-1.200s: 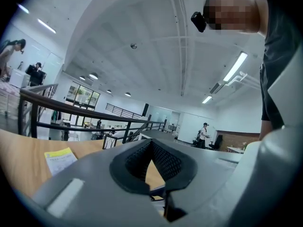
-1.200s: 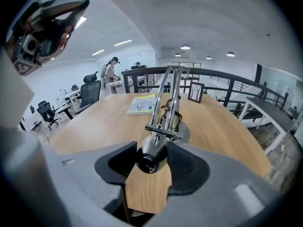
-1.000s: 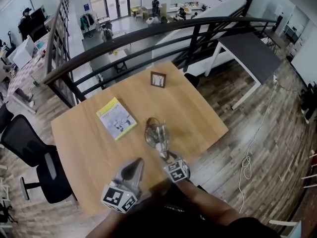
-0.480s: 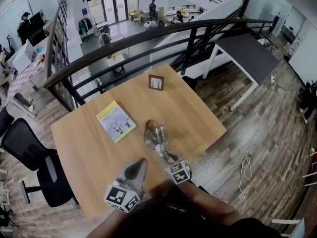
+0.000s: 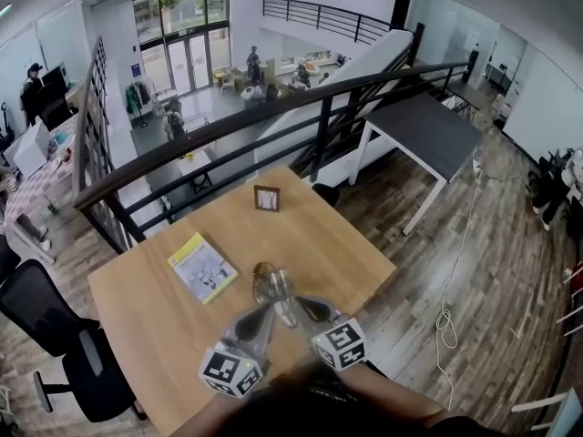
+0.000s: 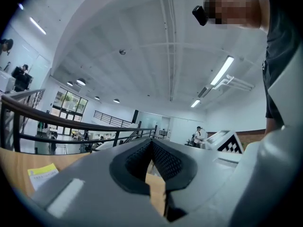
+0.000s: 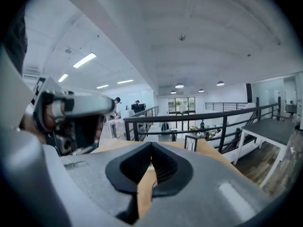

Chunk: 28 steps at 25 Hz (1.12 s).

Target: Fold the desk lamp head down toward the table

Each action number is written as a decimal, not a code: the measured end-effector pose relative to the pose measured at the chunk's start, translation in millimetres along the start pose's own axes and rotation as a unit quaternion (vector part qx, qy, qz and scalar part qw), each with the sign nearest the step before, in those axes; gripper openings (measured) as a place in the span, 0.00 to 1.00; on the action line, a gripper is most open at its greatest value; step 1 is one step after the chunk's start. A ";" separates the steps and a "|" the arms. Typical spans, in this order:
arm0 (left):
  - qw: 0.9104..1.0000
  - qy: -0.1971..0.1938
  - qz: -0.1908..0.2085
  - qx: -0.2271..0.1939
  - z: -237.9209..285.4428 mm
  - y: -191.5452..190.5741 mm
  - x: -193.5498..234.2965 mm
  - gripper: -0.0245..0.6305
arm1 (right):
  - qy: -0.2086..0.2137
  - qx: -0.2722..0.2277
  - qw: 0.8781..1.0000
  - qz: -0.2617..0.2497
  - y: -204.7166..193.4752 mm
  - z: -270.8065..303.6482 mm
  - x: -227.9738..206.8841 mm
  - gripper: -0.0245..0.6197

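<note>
The desk lamp (image 5: 273, 286), silver with a round base, stands near the front of the wooden table (image 5: 337, 244). In the head view both grippers hover just in front of it, the left gripper (image 5: 265, 311) at its left and the right gripper (image 5: 299, 302) at its right. Both are shut with nothing between the jaws. In the right gripper view the jaws (image 7: 151, 145) meet tip to tip, and the lamp's silver head (image 7: 71, 107) shows at the left. The left gripper (image 6: 151, 142) points level over the table, also shut and empty.
A yellow booklet (image 5: 201, 267) lies at the table's left and a small picture frame (image 5: 266, 198) stands at its far edge. A black railing (image 5: 273, 116) runs behind the table. A black office chair (image 5: 46, 317) is at the left, a grey table (image 5: 428, 126) at the right.
The right gripper has lifted up and away from the lamp, and its jaws have shut. The left gripper has moved forward, closer to the lamp. The head camera now looks farther ahead.
</note>
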<state>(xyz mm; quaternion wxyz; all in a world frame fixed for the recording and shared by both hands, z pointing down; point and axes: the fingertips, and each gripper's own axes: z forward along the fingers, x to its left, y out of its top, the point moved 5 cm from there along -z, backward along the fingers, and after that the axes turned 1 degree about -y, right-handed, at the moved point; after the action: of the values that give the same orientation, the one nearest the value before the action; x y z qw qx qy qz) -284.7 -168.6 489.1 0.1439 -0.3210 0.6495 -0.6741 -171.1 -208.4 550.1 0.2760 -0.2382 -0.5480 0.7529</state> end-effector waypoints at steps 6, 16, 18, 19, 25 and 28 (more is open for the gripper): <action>1.000 -0.013 0.003 -0.018 12.2 2.6 -8.4 0.04 | 0.023 -0.058 0.998 0.020 34.8 -34.6 10.6 0.04; 1.000 0.000 0.008 -0.027 19.1 -1.5 -28.5 0.04 | 0.034 -0.066 0.997 0.038 25.1 -56.3 -0.4 0.04; 0.999 0.012 0.013 -0.027 16.2 -0.1 -38.2 0.04 | 0.047 -0.073 0.995 0.041 24.4 -63.5 1.8 0.04; 0.999 0.015 0.017 -0.025 15.7 -0.8 -45.6 0.04 | 0.053 -0.078 0.995 0.041 24.0 -69.7 2.9 0.04; 0.999 0.023 0.027 -0.016 21.6 -17.2 -109.8 0.04 | 0.083 -0.093 0.991 0.043 17.6 -126.3 -8.2 0.04; 0.999 0.033 0.026 -0.016 21.4 -27.8 -142.3 0.04 | 0.096 -0.097 0.990 0.042 9.9 -155.7 -15.9 0.04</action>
<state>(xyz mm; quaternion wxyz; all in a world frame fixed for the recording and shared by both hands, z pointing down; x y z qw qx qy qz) -158.2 -95.3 479.9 0.1344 -0.2837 0.6730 -0.6697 -58.0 -113.6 497.0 0.2707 -0.3580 -0.5790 0.6807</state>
